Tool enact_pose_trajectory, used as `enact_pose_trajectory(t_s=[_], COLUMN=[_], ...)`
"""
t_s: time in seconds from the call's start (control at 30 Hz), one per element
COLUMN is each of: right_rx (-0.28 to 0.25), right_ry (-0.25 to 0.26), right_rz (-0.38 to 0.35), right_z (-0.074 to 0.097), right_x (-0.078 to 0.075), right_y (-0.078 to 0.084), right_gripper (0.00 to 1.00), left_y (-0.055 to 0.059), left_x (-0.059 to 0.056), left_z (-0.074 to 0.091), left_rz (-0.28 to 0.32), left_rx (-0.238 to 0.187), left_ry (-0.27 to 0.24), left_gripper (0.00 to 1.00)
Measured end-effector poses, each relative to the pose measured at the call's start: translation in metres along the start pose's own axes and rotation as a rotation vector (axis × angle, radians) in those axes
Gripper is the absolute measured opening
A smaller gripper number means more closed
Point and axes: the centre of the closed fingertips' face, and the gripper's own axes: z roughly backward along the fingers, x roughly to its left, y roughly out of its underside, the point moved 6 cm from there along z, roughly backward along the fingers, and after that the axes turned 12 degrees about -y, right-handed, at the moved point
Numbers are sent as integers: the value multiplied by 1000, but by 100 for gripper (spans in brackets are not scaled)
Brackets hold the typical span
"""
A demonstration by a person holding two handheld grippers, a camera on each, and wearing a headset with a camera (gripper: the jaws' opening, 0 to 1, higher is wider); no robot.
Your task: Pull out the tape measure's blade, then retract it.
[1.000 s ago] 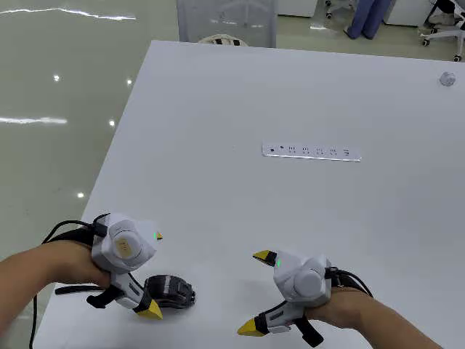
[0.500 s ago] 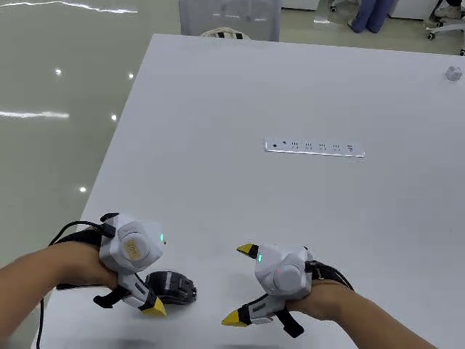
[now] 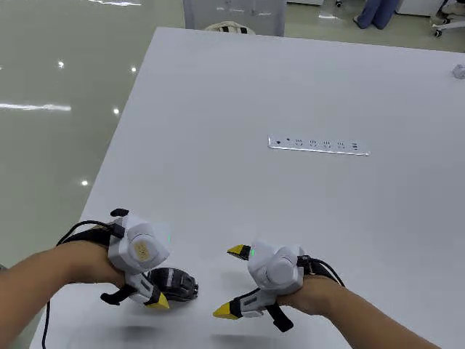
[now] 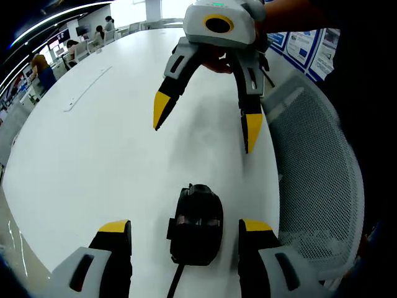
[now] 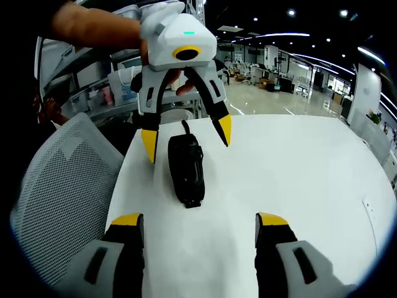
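Left tongs (image 4: pixel 185 227) wide, seemingly astride tape measure (image 4: pixel 197 218)

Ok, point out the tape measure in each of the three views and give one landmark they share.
Head view: the tape measure lies lower left, near the left edge of the white table.
Left gripper view: bottom centre, between the open jaws of the left gripper.
Right gripper view: left of centre, beneath that gripper's yellow tips.
Shared landmark: the left gripper, poised over it.
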Motion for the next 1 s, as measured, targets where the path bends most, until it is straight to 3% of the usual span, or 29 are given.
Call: enact_pose_trajectory(t_s=[0.27,0.33,0.5,0.63,0.7,0.73,1.0], right_rx=[18,15,16,25,32,35,43], right_ry=[-27,-27,-27,-30,-35,-37,-42], right_rz=[22,27,35,41,48,49,57], right_z=[-10,-12,-16,-21,-24,-25,-29], right_x=[2,2,1,0,1,1,0], right_y=[-2,-4,-7,-6,-6,-6,-7], right_gripper=[69,69,63,61,60,60,55], left_y=[6,5,5,4,4,3,5], left_x=[-3,-5,-4,-7,-14,-12,-11], left_z=[-10,-11,-12,-12,-12,-13,-11], left_rz=[1,-1,-37,-72,-90,-119,-80], left_rx=[5,-11,-14,-28,-34,-46,-53], left_ry=[3,11,-6,19,61,37,39], left_gripper=[56,53,47,44,35,34,33])
